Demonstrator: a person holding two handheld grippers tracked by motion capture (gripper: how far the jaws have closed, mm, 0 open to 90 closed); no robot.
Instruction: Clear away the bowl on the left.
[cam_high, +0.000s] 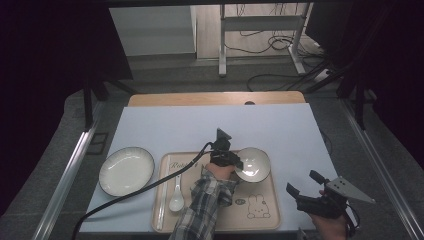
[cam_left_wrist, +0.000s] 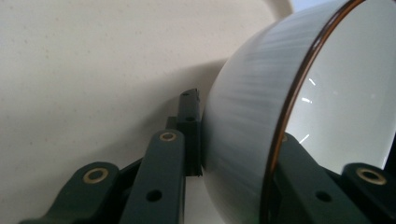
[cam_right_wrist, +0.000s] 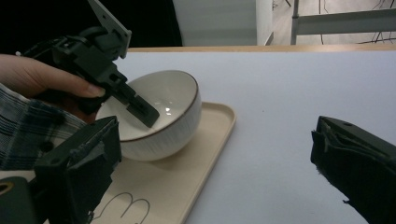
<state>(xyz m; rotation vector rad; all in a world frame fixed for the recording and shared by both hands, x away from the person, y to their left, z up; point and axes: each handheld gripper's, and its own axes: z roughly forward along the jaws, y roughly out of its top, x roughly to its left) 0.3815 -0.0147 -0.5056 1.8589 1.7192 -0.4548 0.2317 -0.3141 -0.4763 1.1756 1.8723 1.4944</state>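
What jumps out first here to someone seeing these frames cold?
The white ribbed ceramic bowl with a brown rim at the far right of the beige rabbit-print tray, tilted, with the left gripper clamped on its rim, one jaw inside and one outside. The right gripper is off the tray's right edge with its jaws wide apart. A round white plate with a dark rim lies left of the tray.

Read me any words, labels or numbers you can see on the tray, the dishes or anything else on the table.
Tray: a cursive word by its far left corner at, starting with something like "R", too small and blurred to read.
Tray, near right: a rabbit drawing with a small mark beside it, not legible.
Bowl, plate, spoon: no text visible.
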